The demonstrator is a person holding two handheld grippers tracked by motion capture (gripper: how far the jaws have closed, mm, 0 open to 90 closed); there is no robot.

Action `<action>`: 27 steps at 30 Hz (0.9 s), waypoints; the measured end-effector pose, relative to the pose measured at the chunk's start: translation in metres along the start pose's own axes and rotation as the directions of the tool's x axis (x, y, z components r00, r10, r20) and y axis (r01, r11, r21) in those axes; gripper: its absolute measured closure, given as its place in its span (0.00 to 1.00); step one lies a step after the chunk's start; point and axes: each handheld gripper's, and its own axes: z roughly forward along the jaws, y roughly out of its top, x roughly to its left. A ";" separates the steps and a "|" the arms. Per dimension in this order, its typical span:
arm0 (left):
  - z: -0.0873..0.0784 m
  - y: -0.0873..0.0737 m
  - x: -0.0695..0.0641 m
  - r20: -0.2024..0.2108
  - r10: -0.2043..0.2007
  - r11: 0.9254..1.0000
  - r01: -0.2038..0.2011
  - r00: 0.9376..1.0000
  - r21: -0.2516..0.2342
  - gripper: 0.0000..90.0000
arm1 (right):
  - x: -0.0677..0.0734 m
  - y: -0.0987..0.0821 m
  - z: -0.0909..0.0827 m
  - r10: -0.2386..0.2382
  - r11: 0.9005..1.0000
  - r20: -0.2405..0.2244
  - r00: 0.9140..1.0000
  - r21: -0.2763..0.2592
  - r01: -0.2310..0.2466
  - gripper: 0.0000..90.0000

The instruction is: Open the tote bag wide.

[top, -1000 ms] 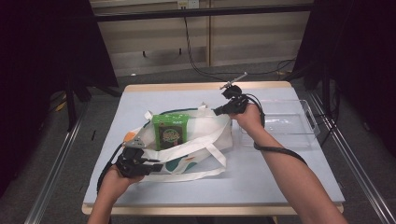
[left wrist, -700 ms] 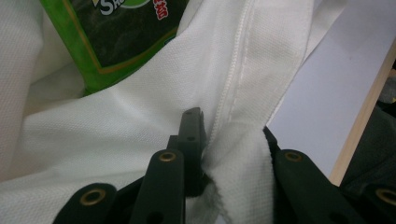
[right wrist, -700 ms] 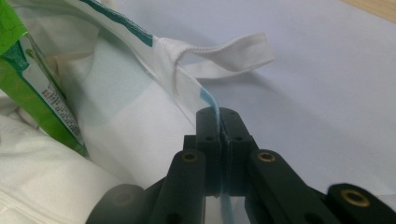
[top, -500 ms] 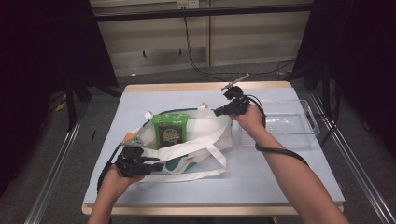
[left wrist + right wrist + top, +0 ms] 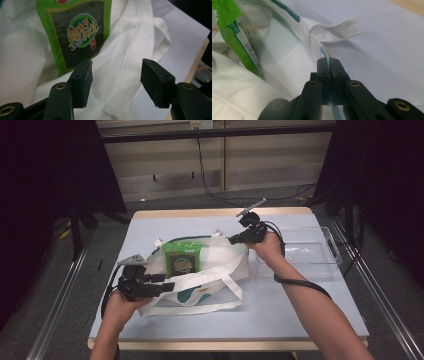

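Note:
A white tote bag (image 5: 220, 265) with teal print lies on its side on the table, and a green snack packet (image 5: 182, 259) sticks out of its mouth. My left gripper (image 5: 167, 286) is at the bag's near left edge. Its jaws have just been opening and stand apart in the left gripper view (image 5: 116, 75). The bag's white cloth (image 5: 130, 50) lies loose between them, with the packet (image 5: 80, 32) behind. My right gripper (image 5: 232, 240) is shut on the bag's rim at the far right, and the hem is pinched between its pads (image 5: 329, 62).
A clear plastic tray (image 5: 330, 245) stands on the table's right side, just beyond the right hand. The bag's strap loops (image 5: 220, 285) trail over the light blue tabletop (image 5: 300, 320). A short white loop (image 5: 342, 27) hangs off the pinched hem.
The left gripper's jaws have spread apart and the hand has lifted a little at the bag's near edge. The right gripper and the bag's rim have stayed put.

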 end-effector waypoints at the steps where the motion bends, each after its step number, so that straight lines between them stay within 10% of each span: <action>1: 0.000 0.001 0.001 -0.006 -0.006 1.000 0.006 1.000 -0.006 0.51 | 0.001 0.000 0.000 0.003 1.000 -0.001 1.000 0.002 -0.003 0.97; 12: 0.020 0.011 -0.001 -0.205 0.008 1.000 -0.012 0.979 -0.020 0.79 | 0.006 0.000 -0.002 -0.007 1.000 0.004 1.000 0.006 0.007 0.97; 20: 0.043 0.003 0.004 -0.253 0.014 1.000 -0.008 0.967 0.025 0.96 | 0.008 0.001 -0.002 -0.009 1.000 0.011 1.000 0.009 0.009 0.97; 27: 0.054 -0.005 -0.001 -0.184 0.091 0.990 -0.070 0.979 0.119 1.00 | 0.006 0.003 0.000 -0.015 1.000 0.028 0.999 0.015 0.014 0.97</action>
